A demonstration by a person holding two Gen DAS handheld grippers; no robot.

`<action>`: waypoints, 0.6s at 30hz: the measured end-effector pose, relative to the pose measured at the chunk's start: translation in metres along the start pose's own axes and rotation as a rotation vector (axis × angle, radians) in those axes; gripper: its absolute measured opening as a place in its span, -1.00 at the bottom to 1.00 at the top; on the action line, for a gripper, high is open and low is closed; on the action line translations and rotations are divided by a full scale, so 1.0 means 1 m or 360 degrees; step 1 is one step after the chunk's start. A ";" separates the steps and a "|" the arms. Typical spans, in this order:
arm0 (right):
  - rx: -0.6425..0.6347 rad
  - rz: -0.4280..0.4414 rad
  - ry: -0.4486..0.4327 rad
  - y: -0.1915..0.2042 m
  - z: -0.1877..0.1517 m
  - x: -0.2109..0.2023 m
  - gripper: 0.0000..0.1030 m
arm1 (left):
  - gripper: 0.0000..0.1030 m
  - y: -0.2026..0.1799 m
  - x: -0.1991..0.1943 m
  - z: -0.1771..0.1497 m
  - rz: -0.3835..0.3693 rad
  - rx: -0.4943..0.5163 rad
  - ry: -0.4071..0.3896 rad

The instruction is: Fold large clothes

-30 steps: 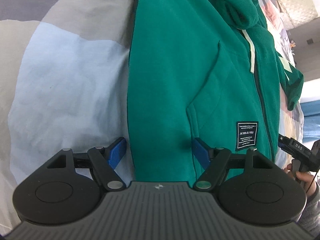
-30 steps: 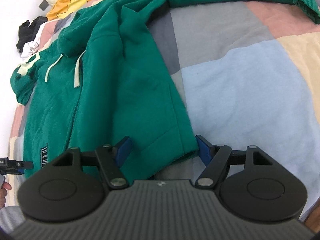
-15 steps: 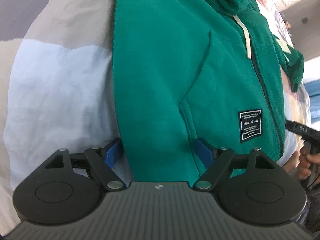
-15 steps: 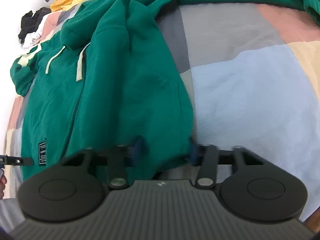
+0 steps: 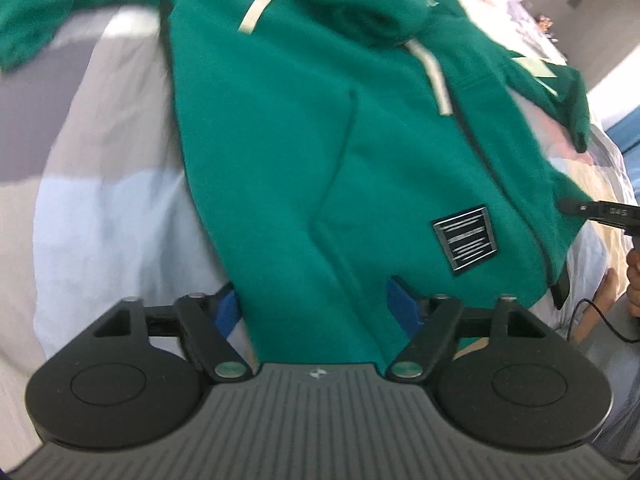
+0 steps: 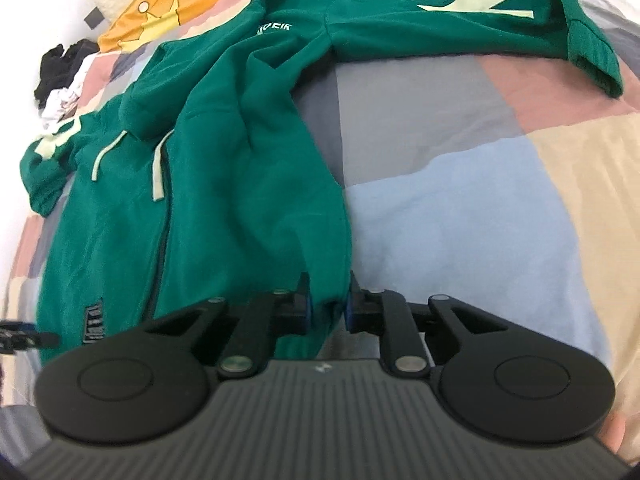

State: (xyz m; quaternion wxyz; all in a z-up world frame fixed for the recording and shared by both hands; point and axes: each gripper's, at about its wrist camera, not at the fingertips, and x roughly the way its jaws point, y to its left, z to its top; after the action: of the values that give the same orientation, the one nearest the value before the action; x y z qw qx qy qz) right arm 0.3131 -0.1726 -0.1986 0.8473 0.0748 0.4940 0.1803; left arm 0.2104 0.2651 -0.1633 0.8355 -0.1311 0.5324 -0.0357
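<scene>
Green hoodie (image 6: pixel 224 184) is spread flat on a patchwork quilt (image 6: pixel 460 208), running away ahead of both claws. The right claw (image 6: pixel 326 304) is squeezing closed, pinching the hem corner between its pads. The left claw (image 5: pixel 316 308) is still fairly wide but closing, with the other hem edge sitting between its blue fingers (image 5: pixel 402 308).

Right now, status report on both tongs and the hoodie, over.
Right tongs closing on the green hoodie hem. Left tongs closing, hem between, not pinched. Nothing in the way.

Hoodie (image 6: pixel 224 208) flat on quilt (image 6: pixel 460 208), pillow (image 6: pixel 160 12) behind it
</scene>
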 end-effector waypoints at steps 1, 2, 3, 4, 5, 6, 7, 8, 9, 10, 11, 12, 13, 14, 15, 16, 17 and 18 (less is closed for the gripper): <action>0.0000 0.0003 0.0002 0.000 -0.001 0.001 -0.66 | 0.26 -0.004 -0.002 -0.001 0.0010 0.0014 -0.0017; 0.0004 0.0006 0.0004 -0.002 -0.001 0.003 -0.66 | 0.15 -0.007 -0.005 -0.001 0.0017 0.0022 -0.0031; 0.0020 0.0013 0.0008 -0.003 -0.001 0.004 -0.66 | 0.09 -0.009 -0.005 0.000 0.0020 0.0020 -0.0037; 0.0032 0.0022 0.0013 -0.004 -0.001 0.004 -0.66 | -0.02 -0.010 -0.007 0.000 0.0022 0.0012 -0.0047; 0.0037 0.0027 0.0014 -0.003 -0.001 0.004 -0.66 | -0.11 -0.011 -0.010 0.000 0.0027 0.0002 -0.0066; 0.0040 0.0030 0.0015 -0.004 -0.001 0.004 -0.65 | -0.14 -0.010 -0.012 -0.001 0.0023 -0.0011 -0.0079; 0.0036 0.0031 0.0016 -0.003 -0.002 0.004 -0.65 | -0.16 -0.011 -0.014 -0.001 0.0009 -0.0025 -0.0091; 0.0025 0.0027 0.0015 -0.002 -0.002 0.005 -0.65 | -0.16 -0.014 -0.018 -0.003 0.0000 -0.0027 -0.0106; 0.0012 0.0023 0.0017 -0.001 -0.002 0.006 -0.65 | -0.16 -0.016 -0.021 -0.003 0.0007 -0.0023 -0.0123; 0.0009 0.0021 0.0026 0.000 -0.003 0.008 -0.65 | -0.16 -0.019 -0.024 -0.004 0.0019 -0.0011 -0.0137; 0.0013 0.0019 0.0035 0.000 -0.002 0.012 -0.65 | -0.16 -0.022 -0.027 -0.005 0.0032 0.0003 -0.0146; 0.0014 0.0017 0.0041 0.000 -0.002 0.013 -0.65 | -0.16 -0.026 -0.029 -0.007 0.0051 0.0018 -0.0153; 0.0014 0.0016 0.0041 0.000 -0.003 0.013 -0.65 | -0.16 -0.031 -0.032 -0.009 0.0074 0.0039 -0.0161; 0.0006 0.0018 0.0030 0.001 -0.002 0.011 -0.66 | -0.16 -0.035 -0.035 -0.010 0.0092 0.0062 -0.0175; -0.0013 0.0016 0.0008 0.002 -0.003 0.008 -0.66 | -0.16 -0.041 -0.035 -0.010 0.0109 0.0082 -0.0187; -0.0030 0.0010 -0.0017 0.004 -0.004 0.004 -0.67 | -0.16 -0.046 -0.039 -0.012 0.0126 0.0100 -0.0200; -0.0040 0.0003 -0.0043 0.005 -0.005 0.000 -0.67 | -0.16 -0.050 -0.042 -0.013 0.0128 0.0106 -0.0210; -0.0044 -0.0006 -0.0075 0.005 -0.006 -0.005 -0.67 | -0.16 -0.054 -0.045 -0.015 0.0120 0.0108 -0.0222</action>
State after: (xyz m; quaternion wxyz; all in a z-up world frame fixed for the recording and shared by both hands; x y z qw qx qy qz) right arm 0.3046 -0.1704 -0.1956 0.8600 0.0665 0.4715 0.1837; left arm 0.1819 0.2194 -0.1155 0.8753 -0.0847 0.4759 -0.0129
